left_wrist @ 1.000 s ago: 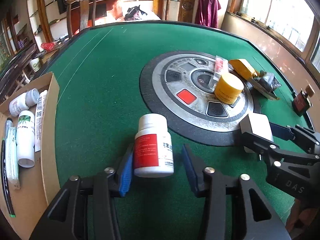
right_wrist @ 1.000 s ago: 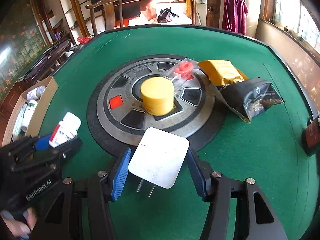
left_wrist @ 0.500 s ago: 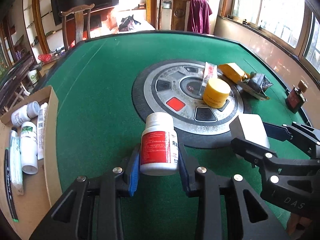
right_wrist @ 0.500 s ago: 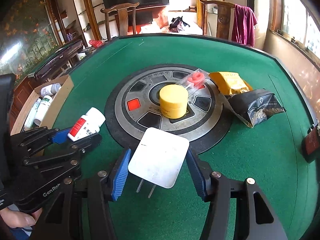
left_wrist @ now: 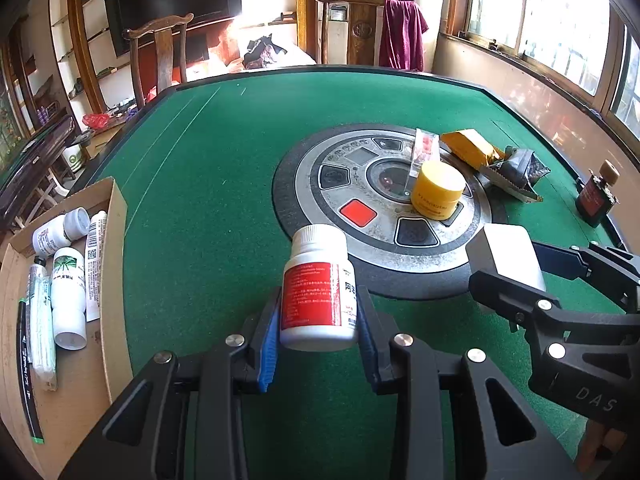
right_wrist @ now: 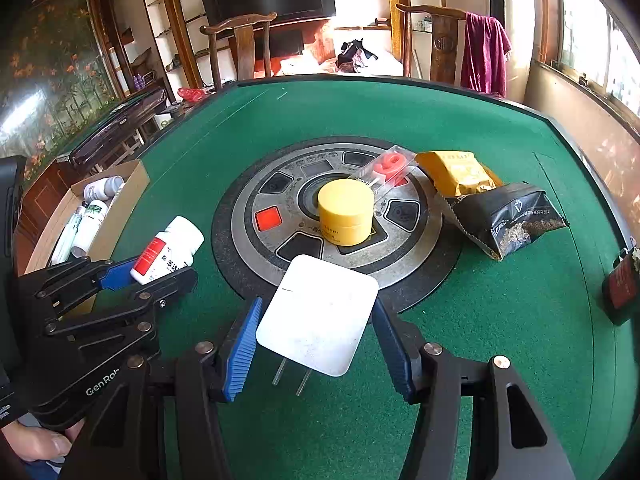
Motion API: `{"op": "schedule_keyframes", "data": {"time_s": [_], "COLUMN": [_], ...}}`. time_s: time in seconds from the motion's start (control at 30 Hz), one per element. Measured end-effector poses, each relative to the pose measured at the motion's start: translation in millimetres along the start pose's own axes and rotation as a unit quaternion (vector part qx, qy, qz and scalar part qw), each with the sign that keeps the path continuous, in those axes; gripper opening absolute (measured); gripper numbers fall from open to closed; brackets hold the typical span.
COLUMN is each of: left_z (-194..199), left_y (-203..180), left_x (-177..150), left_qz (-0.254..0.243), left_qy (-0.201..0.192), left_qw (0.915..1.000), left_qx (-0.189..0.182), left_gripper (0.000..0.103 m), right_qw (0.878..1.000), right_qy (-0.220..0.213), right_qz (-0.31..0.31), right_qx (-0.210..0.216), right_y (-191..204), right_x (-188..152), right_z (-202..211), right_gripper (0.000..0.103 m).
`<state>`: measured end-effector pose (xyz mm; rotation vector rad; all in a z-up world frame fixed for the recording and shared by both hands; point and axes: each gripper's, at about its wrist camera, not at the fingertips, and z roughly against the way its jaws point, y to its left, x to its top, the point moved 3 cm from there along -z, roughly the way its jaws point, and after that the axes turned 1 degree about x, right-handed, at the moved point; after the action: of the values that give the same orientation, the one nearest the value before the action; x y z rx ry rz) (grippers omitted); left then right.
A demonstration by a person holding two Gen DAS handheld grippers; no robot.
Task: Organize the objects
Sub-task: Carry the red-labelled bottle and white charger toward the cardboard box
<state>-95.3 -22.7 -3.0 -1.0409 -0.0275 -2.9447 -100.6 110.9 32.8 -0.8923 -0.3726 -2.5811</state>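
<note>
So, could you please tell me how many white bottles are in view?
3: one bottle gripped in the left gripper, two lying in the cardboard box, at its far end and middle. Others may be hidden.

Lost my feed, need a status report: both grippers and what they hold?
Left gripper shut on white red-labelled pill bottle. Right gripper shut on white square plug adapter. Nothing blocking the cardboard box.

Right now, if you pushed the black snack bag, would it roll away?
Probably not. The black snack bag lies flat and crinkled on the green table, so it would likely slide or crumple. It looks soft and light, and its torn zigzag edge suggests the contents might spill.
</note>
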Motion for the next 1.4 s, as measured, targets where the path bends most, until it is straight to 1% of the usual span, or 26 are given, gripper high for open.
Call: {"op": "schedule_keyframes", "data": {"time_s": [0.17,0.4,0.6,0.67,0.73,0.8,0.9,0.97,1.1,1.17,1.27,1.4], "left_z": [5,4,1,1,1,0,2,3,3,9,17,24], "left_y": [2,1,4,5,6,4,1,-2,-6,-5,-4,-6], "left_x": [1,1,0,-1,-1,-2,-2,-3,-4,-3,-5,-10], "left_qz": [0.002,0.007,0.017,0.02,0.024,0.022,0.018,0.015,0.013,0.015,0.025,0.024], "left_qy": [-0.008,-0.007,-0.005,-0.005,-0.007,-0.007,-0.012,-0.016,-0.014,-0.022,-0.027,-0.026], "left_qw": [1.0,0.9999,0.9997,0.9997,0.9996,0.9996,0.9997,0.9998,0.9998,0.9996,0.9993,0.9994], "left_qx": [-0.002,-0.011,-0.014,-0.015,-0.015,-0.014,-0.012,-0.004,0.002,0.007,0.001,0.001], "left_gripper": [0.033,0.033,0.033,0.033,0.033,0.033,0.033,0.033,0.033,0.033,0.033,0.033], "right_qw": [1.0,1.0,0.999,0.999,0.998,0.998,0.998,0.998,0.999,0.999,0.999,0.999], "right_qy": [-0.004,-0.01,-0.018,-0.025,-0.036,-0.041,-0.046,-0.046,-0.041,-0.042,-0.043,-0.041], "right_qz": [-0.003,-0.006,0.026,0.037,0.049,0.051,0.047,0.039,0.002,-0.011,-0.014,-0.01], "right_qx": [-0.002,-0.007,-0.011,-0.011,-0.022,-0.024,-0.023,-0.021,-0.003,-0.001,-0.001,0.004], "right_y": [-1,-4,16,24,29,30,27,19,-2,-8,-11,-7], "right_x": [1,3,1,1,2,3,4,6,9,11,12,11], "right_z": [1,3,5,9,14,17,20,20,18,19,20,19], "right_gripper": [0.061,0.061,0.061,0.061,0.061,0.061,0.061,0.061,0.061,0.061,0.061,0.061]}}
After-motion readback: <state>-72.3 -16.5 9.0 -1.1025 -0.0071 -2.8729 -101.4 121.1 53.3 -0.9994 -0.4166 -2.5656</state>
